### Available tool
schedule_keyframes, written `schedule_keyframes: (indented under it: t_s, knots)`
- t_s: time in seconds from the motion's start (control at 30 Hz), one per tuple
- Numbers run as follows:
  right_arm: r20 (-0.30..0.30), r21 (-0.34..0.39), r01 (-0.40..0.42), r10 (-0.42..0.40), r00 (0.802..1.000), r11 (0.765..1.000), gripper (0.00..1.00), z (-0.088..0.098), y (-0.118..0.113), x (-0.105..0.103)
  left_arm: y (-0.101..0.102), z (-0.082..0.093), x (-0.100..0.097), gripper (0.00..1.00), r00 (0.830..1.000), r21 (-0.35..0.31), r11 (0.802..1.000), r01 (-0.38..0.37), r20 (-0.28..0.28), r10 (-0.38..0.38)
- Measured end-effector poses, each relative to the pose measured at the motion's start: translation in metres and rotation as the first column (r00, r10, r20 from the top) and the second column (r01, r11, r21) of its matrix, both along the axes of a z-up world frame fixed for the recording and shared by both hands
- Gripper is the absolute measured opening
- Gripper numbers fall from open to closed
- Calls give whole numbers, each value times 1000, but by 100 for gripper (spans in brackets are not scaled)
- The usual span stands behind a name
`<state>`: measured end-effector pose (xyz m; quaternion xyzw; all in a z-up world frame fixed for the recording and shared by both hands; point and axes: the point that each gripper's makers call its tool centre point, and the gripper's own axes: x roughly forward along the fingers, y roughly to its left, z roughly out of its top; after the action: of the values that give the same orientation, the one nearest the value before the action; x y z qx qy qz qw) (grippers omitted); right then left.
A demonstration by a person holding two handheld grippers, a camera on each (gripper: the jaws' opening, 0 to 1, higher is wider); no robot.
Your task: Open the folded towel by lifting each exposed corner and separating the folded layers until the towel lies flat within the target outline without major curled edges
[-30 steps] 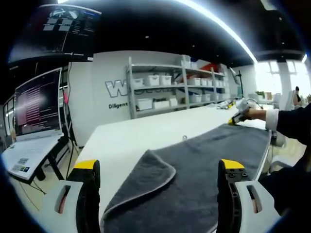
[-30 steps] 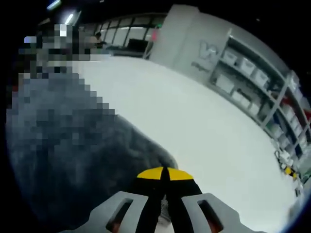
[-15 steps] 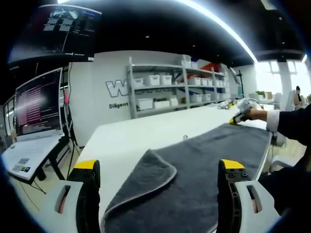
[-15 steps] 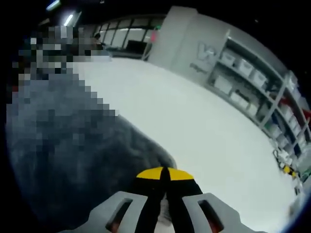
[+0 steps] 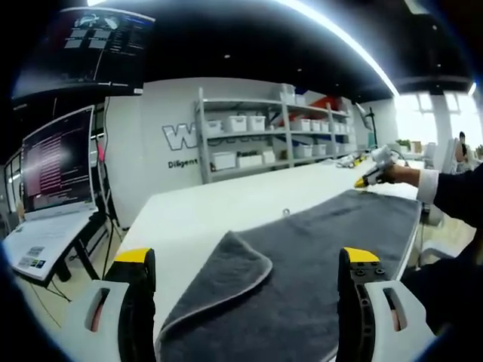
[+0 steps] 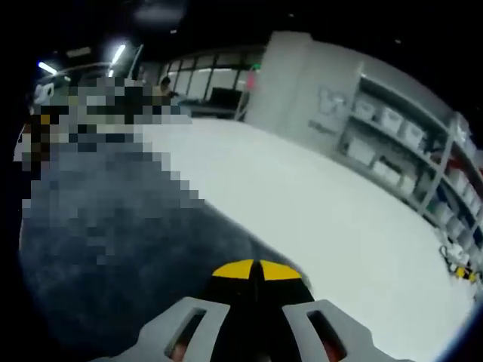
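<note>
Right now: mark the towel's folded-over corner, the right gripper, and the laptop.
folded-over corner [image 5: 240, 260], left gripper view, on the flap's upper face.
right gripper [image 5: 367, 179], left gripper view, at its yellow tips, far towel corner.
laptop [image 5: 56, 162], left gripper view, on its screen.

Towel [image 5: 317, 279] near edge cut off by the left gripper view's bottom. Wall lettering [image 5: 185, 143] partly hidden behind shelving [image 5: 279, 128].

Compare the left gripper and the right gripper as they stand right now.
The left gripper stands with jaws wide apart, holding nothing; the right gripper has its jaws pressed together. The left hangs over the grey towel's folded-back corner; the right sits at the towel's far corner. Both have yellow-tipped jaws.
</note>
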<state>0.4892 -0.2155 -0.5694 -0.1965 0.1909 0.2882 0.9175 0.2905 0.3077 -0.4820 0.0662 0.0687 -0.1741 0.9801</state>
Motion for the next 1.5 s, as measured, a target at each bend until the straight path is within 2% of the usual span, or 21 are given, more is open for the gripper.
schedule_keyframes:
  t_s: [0.33, 0.63, 0.73, 1.1, 1.2, 1.3, 1.5]
  knots:
    - [-39, 0, -43, 43, 998, 999, 0, -13, 23, -3, 3, 1, -1, 99, 1000, 0, 1000, -7, 4, 7]
    - [-74, -50, -49, 45, 996, 998, 0, -33, 24, 0, 1, 1, -1, 99, 1000, 3, 1000, 2, 4, -2]
    - [-77, -37, -37, 34, 996, 999, 0, -32, 22, 3, 1, 1, -1, 99, 1000, 1, 1000, 2, 5, -2]
    - [-63, -60, -21, 17, 998, 998, 0, -31, 19, 9, 2, 1, -1, 99, 1000, 3, 1000, 0, 3, 0]
    - [-50, -74, -14, 11, 999, 997, 0, -25, 19, 11, 1, 1, -1, 99, 1000, 4, 1000, -1, 2, 1]
    - [-28, 1, -53, 53, 998, 999, 0, -11, 37, 9, 1, 1, 0, 99, 1000, 5, 1000, 0, 2, 0]
    - [-23, -24, -108, 107, 994, 994, 0, -6, 61, 8, -1, 0, 1, 99, 1000, 12, 1000, 6, -4, -6]
